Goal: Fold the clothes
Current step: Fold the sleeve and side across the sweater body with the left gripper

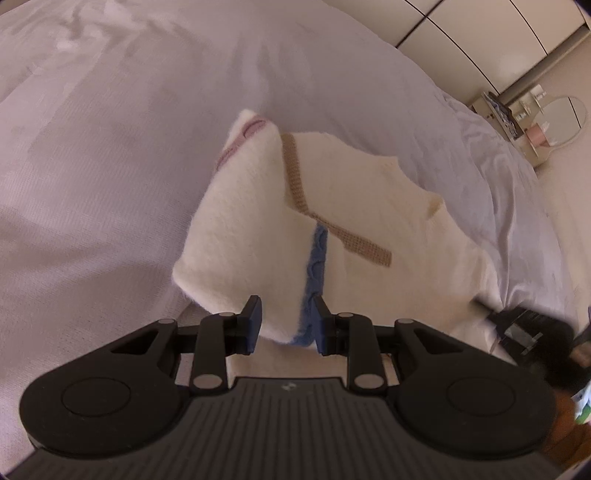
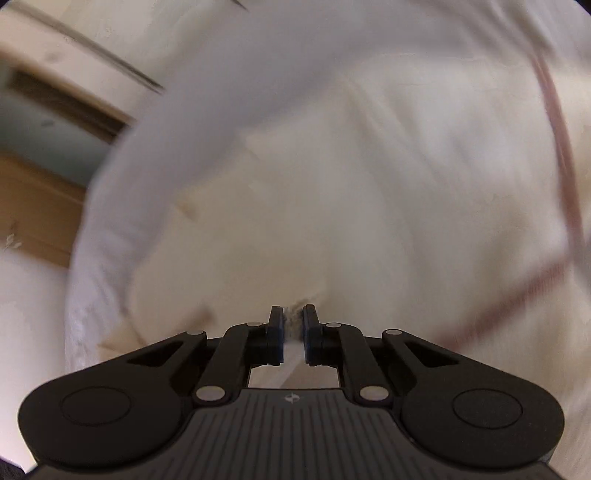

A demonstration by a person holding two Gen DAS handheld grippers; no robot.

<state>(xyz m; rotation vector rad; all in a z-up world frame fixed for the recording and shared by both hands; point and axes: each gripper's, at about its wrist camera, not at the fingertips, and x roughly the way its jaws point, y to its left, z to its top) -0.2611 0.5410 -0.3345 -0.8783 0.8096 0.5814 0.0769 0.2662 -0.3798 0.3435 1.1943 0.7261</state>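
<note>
A cream fuzzy sweater with tan, blue and pink stripes hangs bunched above the bed. My left gripper is shut on a thick fold of it, right at the blue stripe. In the right wrist view everything is motion-blurred. There the sweater fills the middle, and my right gripper is shut on a thin edge of it, with fuzzy fabric showing between the nearly closed fingers. A dark blurred shape sits at the sweater's right edge in the left wrist view.
A pale lilac bedspread covers the bed beneath and around the sweater. White wardrobe doors and a dressing table with a round mirror stand at the back right. A brown box is on the floor to the left.
</note>
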